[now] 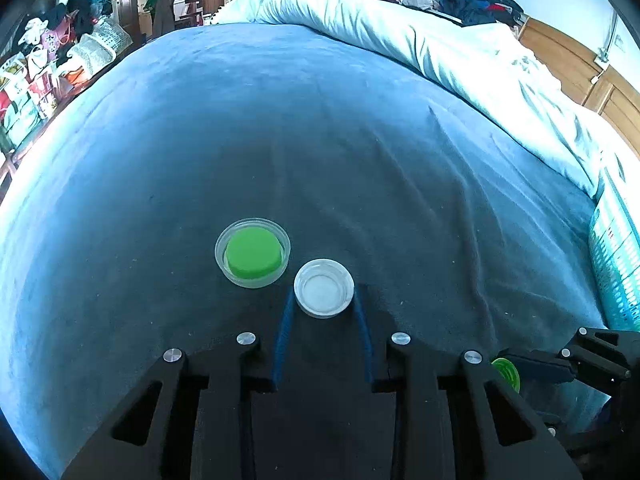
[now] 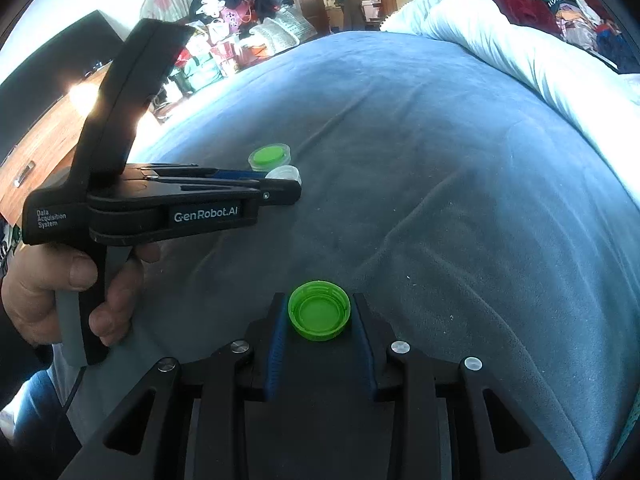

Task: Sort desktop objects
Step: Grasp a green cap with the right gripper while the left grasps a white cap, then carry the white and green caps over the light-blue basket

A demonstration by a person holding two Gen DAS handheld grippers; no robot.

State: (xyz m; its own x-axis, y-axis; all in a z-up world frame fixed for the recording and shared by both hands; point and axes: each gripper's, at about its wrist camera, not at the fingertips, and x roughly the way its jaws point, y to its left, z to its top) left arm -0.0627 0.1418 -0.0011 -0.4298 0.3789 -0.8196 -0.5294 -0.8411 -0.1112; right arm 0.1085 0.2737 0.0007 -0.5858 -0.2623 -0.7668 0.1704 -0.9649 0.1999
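A bed (image 1: pixel 280 120) under a blue blanket carries a clear lid (image 1: pixel 252 253) holding a green cap (image 1: pixel 253 252). Just beside it, at four o'clock, lies an empty clear lid (image 1: pixel 324 288). A pale duvet (image 1: pixel 400 32) is bunched toward one o'clock.

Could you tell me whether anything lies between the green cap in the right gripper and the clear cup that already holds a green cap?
Yes. The left gripper, shut on a clear cap, sits just in front of that clear cup, between it and the right gripper's green cap. Otherwise only bare blue blanket.
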